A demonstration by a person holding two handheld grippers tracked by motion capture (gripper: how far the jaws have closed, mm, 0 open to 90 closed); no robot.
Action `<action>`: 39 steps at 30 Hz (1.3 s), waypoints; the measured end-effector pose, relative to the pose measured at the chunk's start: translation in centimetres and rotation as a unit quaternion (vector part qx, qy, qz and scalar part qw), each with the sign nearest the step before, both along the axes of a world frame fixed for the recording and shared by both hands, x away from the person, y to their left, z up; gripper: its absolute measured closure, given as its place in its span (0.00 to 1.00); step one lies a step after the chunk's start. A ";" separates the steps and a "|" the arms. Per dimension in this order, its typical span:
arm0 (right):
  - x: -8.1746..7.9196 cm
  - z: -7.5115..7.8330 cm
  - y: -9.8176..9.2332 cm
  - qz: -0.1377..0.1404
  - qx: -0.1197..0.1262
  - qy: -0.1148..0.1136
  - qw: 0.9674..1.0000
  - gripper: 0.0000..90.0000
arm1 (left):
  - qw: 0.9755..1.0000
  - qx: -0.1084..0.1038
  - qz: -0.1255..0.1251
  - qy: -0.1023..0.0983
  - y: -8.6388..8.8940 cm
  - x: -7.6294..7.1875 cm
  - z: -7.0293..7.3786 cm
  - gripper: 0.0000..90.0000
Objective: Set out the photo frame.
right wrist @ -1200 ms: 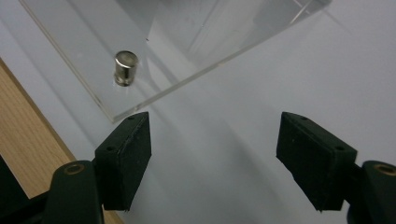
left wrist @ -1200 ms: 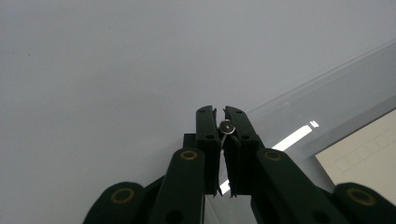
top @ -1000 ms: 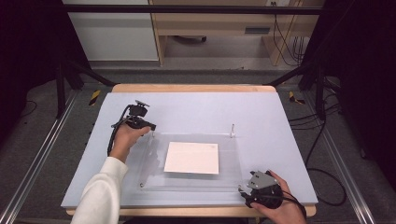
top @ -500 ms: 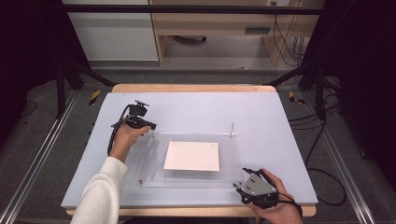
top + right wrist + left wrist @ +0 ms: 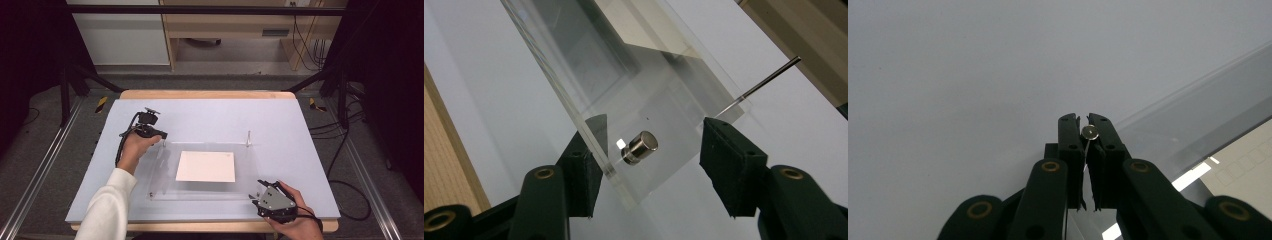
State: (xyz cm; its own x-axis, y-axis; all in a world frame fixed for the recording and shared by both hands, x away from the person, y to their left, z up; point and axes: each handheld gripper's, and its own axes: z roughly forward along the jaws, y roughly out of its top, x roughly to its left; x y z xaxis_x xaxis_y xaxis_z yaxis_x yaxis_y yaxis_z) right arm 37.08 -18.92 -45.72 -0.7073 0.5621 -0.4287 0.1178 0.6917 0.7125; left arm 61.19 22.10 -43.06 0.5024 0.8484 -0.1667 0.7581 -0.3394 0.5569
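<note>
A clear acrylic plate (image 5: 165,175) lies on the pale blue table top with a white sheet (image 5: 206,166) at its middle. At its far left corner my left gripper (image 5: 160,136) is shut on a thin upright metal pin (image 5: 1090,132), whose round head shows between the jaw tips (image 5: 1084,120). My right gripper (image 5: 258,192) is at the near right corner. In the right gripper view its jaws (image 5: 651,145) straddle that corner and a short silver stud (image 5: 640,146) on the plate. They have just been closing, but both pads stand clear of the stud.
Another thin pin (image 5: 248,137) stands upright at the plate's far right corner and shows again as a pin (image 5: 769,77) in the right gripper view. The wooden table edge (image 5: 200,94) runs along the back. Cables lie on the floor at the right.
The right gripper has shifted a little left toward the plate's near right corner, and its jaws have narrowed around the stud. The left hand has kept still.
</note>
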 end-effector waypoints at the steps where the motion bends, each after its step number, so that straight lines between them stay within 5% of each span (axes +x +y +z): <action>1: 0.0 0.0 0.1 0.000 -0.001 0.003 1.000 0.48 | 1.000 0.000 0.000 0.000 0.0 0.0 0.0 0.94; 6: 0.0 0.1 0.1 -0.001 -0.002 -0.002 1.000 0.49 | 1.000 0.009 0.005 -0.019 -0.1 -0.4 0.0 0.90; 8: 0.0 0.1 0.1 -0.002 -0.006 -0.002 1.000 0.49 | 0.999 0.012 0.017 -0.033 0.3 -0.5 0.1 0.79; 9: 0.0 0.1 0.2 -0.001 -0.009 -0.003 1.000 0.49 | 0.999 0.005 0.028 -0.045 0.5 -0.7 0.2 0.65; 10: -0.1 0.1 0.2 -0.002 -0.009 -0.002 1.000 0.49 | 0.997 -0.007 0.032 -0.074 1.2 -1.1 0.6 0.60; 14: -0.1 0.3 0.1 -0.002 -0.006 -0.001 1.000 0.50 | 0.991 -0.022 0.014 -0.128 2.0 -2.8 1.9 0.52; 20: -0.1 0.7 0.1 -0.009 0.002 0.001 1.000 0.51 | 0.986 -0.011 -0.017 -0.166 2.0 -5.7 3.4 0.42; 21: -0.1 0.8 0.1 -0.011 0.005 0.002 1.000 0.52 | 0.983 -0.008 -0.035 -0.178 1.8 -7.0 3.9 0.41; 25: 0.0 1.4 0.1 -0.014 0.007 0.007 1.000 0.53 | 0.980 -0.008 -0.062 -0.188 1.3 -8.9 4.6 0.37; 27: 0.1 1.7 0.1 -0.017 0.009 0.010 1.000 0.53 | 0.976 0.009 -0.082 -0.203 0.7 -10.7 5.2 0.35; 30: 0.2 2.0 0.1 -0.019 0.011 0.015 1.000 0.54 | 0.974 0.019 -0.088 -0.206 0.3 -11.7 5.7 0.31; 39: 1.0 3.9 0.0 -0.030 0.022 0.037 0.999 0.56 | 0.963 0.014 -0.141 -0.231 -1.2 -15.5 7.9 0.21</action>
